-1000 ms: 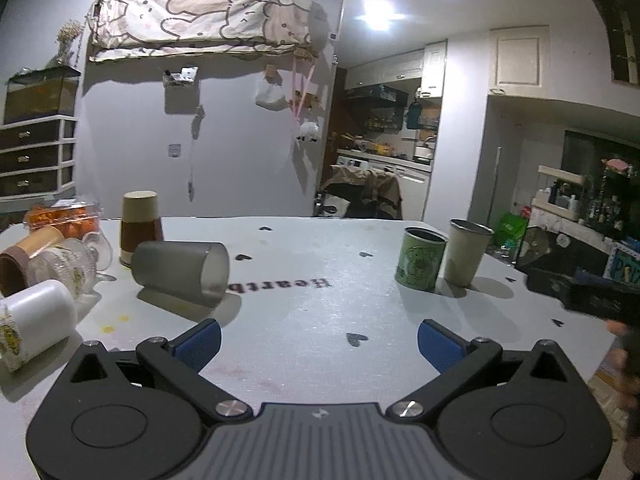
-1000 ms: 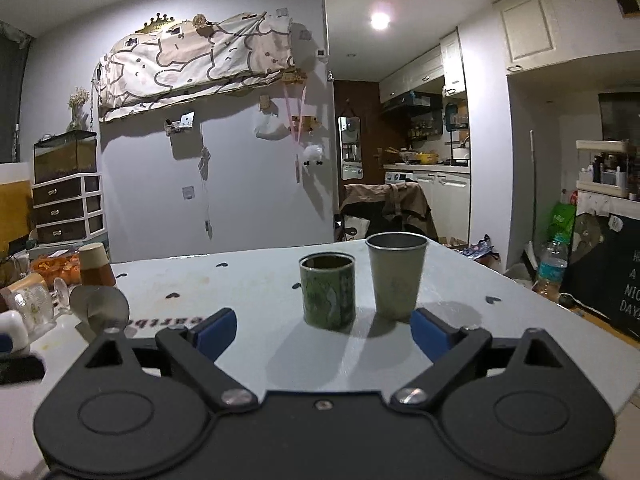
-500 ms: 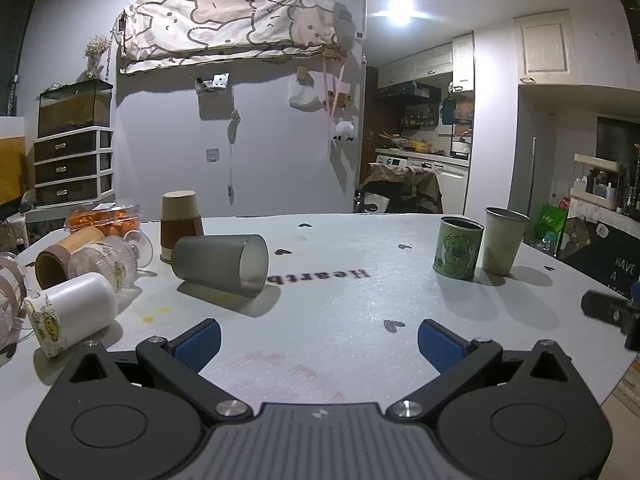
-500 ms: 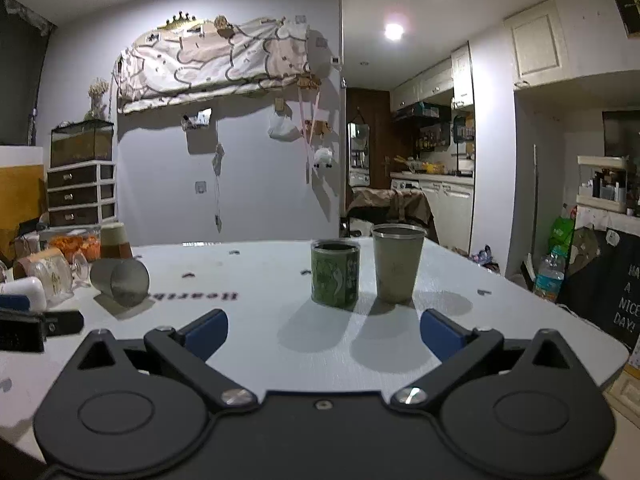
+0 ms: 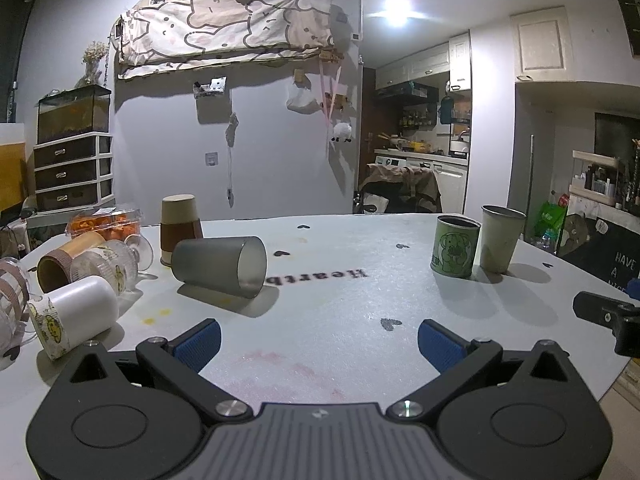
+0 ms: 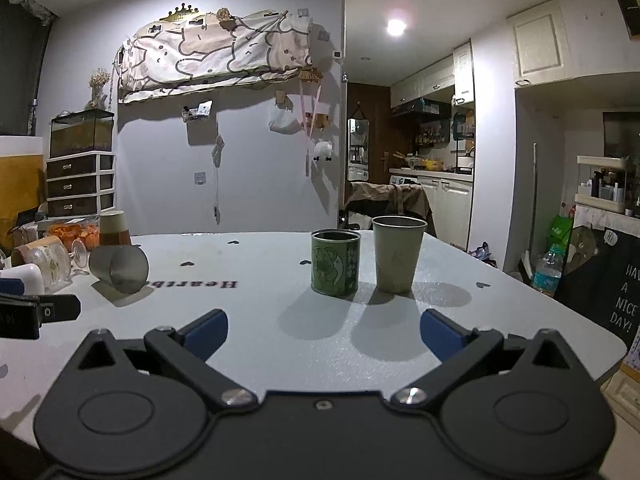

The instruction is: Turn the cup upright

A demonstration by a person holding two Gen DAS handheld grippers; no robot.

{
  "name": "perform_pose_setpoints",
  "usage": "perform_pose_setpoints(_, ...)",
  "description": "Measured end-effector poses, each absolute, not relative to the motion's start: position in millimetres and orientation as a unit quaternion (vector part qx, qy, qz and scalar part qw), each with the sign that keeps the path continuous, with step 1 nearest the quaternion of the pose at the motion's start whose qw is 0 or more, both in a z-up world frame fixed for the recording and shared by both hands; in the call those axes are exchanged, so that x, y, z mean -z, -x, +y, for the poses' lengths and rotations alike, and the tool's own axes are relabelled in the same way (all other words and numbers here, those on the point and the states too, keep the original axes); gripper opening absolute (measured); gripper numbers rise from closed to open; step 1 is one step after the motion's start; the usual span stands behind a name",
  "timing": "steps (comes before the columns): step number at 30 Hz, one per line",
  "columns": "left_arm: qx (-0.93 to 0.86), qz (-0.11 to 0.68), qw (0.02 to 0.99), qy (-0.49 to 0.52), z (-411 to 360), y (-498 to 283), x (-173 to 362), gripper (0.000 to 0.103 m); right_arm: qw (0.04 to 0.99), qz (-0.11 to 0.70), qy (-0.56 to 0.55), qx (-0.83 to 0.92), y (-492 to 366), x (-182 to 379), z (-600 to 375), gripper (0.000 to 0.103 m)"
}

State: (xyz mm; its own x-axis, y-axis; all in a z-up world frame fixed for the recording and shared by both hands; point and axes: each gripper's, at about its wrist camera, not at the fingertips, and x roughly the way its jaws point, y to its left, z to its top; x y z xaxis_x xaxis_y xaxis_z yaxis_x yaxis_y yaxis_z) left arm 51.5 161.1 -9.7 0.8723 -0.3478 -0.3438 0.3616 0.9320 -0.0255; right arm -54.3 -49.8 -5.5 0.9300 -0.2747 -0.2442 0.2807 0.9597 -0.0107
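Observation:
A frosted grey cup (image 5: 218, 266) lies on its side on the white table (image 5: 340, 312), mouth toward the right front; it also shows in the right wrist view (image 6: 120, 269). My left gripper (image 5: 318, 340) is open and empty, a short way in front of the cup and to its right. My right gripper (image 6: 324, 330) is open and empty, in front of an upright green cup (image 6: 335, 267) and an upright grey metal cup (image 6: 398, 254). Part of the right gripper (image 5: 608, 320) shows at the right edge of the left wrist view.
Left of the lying cup are several fallen cups: a white one (image 5: 74, 316), a clear glass (image 5: 104, 264), a brown-banded one (image 5: 56, 268). A brown paper cup (image 5: 180, 226) stands upside down behind. The table edge (image 6: 592, 332) runs along the right.
Both grippers have drawn back from the cups and levelled, so the cups look smaller and farther. Both stay open. No cup has moved.

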Motion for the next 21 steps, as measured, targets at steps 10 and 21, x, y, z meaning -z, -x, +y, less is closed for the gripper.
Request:
perform_pose_setpoints(10, 0.183, 0.174, 0.967, -0.020, 161.0, -51.7, 9.7, 0.103, 0.982, 0.124, -0.011, 0.140, 54.0, 4.6, -49.5, 0.103)
perform_pose_setpoints(21, 0.183, 0.174, 0.967, -0.019, 161.0, -51.6, 9.8, 0.103, 0.982, 0.125, -0.012, 0.140, 53.9, 4.6, -49.7, 0.103)
